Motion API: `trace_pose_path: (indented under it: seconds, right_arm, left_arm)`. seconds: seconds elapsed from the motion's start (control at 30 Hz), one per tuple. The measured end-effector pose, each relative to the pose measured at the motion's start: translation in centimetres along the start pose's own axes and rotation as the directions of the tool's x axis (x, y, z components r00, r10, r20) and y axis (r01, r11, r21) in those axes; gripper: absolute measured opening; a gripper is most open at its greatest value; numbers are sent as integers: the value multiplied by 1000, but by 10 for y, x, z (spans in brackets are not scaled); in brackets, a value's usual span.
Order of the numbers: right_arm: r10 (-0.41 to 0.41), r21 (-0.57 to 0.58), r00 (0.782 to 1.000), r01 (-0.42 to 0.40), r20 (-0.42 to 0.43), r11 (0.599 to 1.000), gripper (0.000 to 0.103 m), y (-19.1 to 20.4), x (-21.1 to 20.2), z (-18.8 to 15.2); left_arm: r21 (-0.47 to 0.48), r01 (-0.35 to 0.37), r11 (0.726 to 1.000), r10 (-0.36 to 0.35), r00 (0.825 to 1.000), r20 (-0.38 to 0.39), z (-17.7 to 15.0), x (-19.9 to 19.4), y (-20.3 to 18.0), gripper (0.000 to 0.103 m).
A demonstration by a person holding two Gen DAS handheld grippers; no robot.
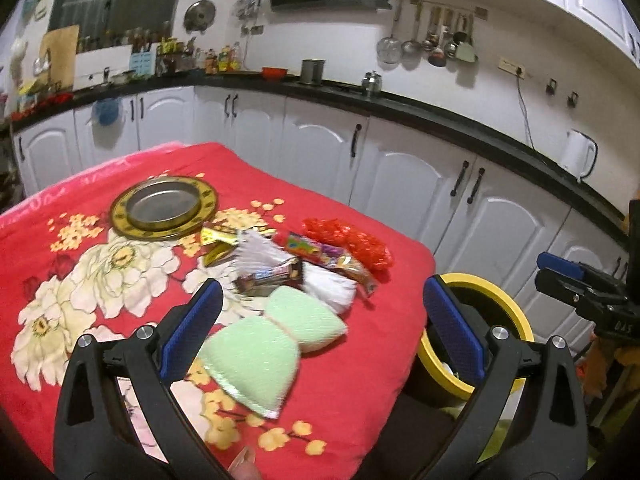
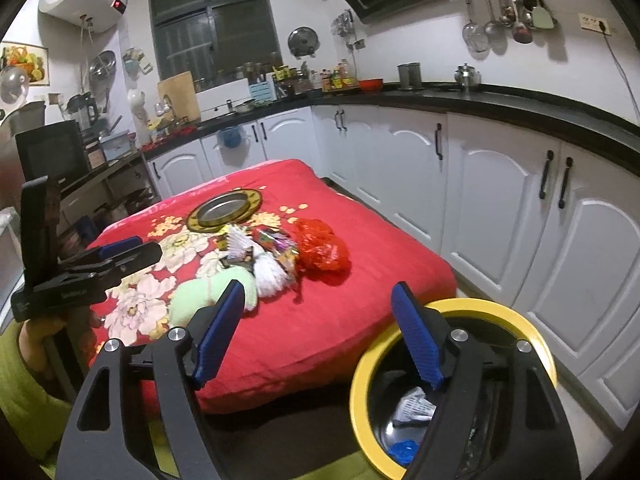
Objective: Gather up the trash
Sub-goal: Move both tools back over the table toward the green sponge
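A pile of trash lies on the red flowered cloth (image 1: 360, 360): a pale green foam net (image 1: 272, 344), white foam nets (image 1: 328, 284), snack wrappers (image 1: 316, 250) and a red plastic bag (image 1: 352, 240). My left gripper (image 1: 320, 320) is open and empty, just above the green net. My right gripper (image 2: 318, 328) is open and empty, hovering between the cloth edge and the yellow-rimmed bin (image 2: 368, 364). The bin holds a white scrap (image 2: 414, 406) and a blue scrap (image 2: 404, 450). The pile also shows in the right wrist view (image 2: 276, 260).
A round metal tray with a gold rim (image 1: 164, 208) sits on the cloth behind the pile. White cabinets (image 1: 400, 184) under a black counter (image 1: 440, 114) run along the back and right. The bin (image 1: 516, 316) stands on the floor at the cloth's right edge.
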State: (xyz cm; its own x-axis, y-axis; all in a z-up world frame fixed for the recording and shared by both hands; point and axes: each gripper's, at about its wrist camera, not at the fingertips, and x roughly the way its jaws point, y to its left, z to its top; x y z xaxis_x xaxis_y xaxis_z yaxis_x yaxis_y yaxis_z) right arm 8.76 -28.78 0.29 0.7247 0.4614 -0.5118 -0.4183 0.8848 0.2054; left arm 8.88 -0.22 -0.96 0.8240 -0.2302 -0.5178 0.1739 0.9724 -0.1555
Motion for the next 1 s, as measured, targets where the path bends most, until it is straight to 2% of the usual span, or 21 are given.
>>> trace_pose_path:
  seconds: [0.23,0.53,0.77,1.0]
  right_arm:
    - [41,-29,999,-42,-9,999,73,19,20,16]
    - [46,-76,998,-50,-47,996,73,35,62,22]
    - [2,-86,994,-11,-108,996,73,34,111,18]
    - [-26,-97,980,6,-196,995,50,27,158,7]
  left_arm:
    - [-20,-32,999,32,999,-35,1,3,32,92]
    - [-8,35,999,-36,995,-96,-10,26,54,92]
    - [31,86,996,-80,987,-142,-18,51,52,92]
    - [116,106,988,-80,976,-203,-32,71,41,92]
